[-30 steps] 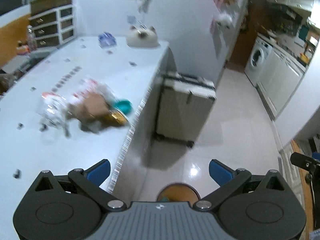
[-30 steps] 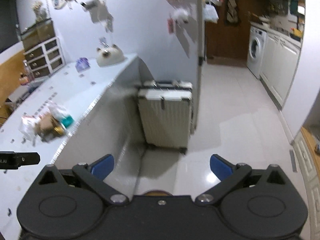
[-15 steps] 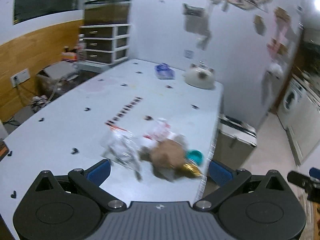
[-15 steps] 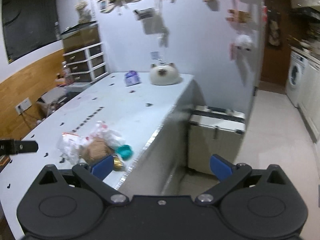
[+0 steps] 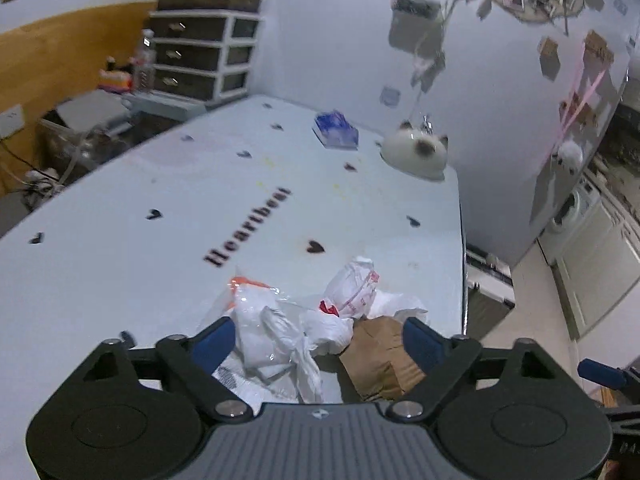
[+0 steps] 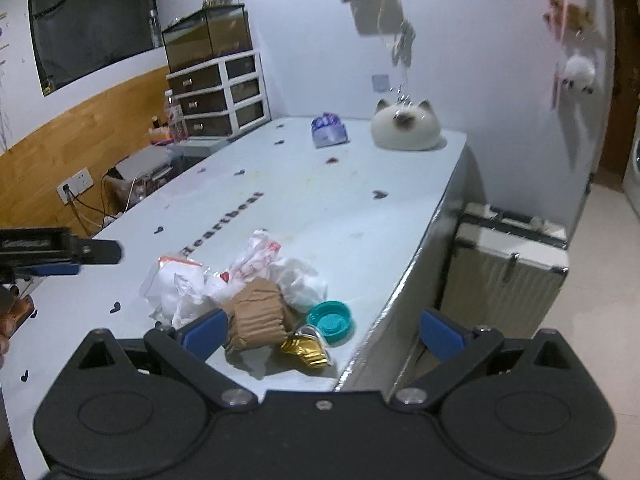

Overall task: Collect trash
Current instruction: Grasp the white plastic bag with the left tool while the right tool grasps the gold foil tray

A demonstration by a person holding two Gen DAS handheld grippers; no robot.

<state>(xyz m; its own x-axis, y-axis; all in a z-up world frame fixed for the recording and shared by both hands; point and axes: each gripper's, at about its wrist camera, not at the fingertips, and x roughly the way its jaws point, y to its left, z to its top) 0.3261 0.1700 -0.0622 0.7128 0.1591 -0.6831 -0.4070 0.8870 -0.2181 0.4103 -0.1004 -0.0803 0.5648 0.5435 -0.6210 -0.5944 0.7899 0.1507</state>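
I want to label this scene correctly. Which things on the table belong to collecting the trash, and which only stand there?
Trash to collect:
white plastic bags
brown paper bag
teal lid
gold wrapper

Only standing there:
cat-shaped white object
blue packet

cat figure [image 6: 406, 130]: white, table's far end, upper centre
blue pack [image 6: 329, 129]: just left of cat
drawers [image 6: 222, 92]: upper left, by wall
suitcase [image 6: 506, 268]: floor, right of table [image 6: 320, 208]
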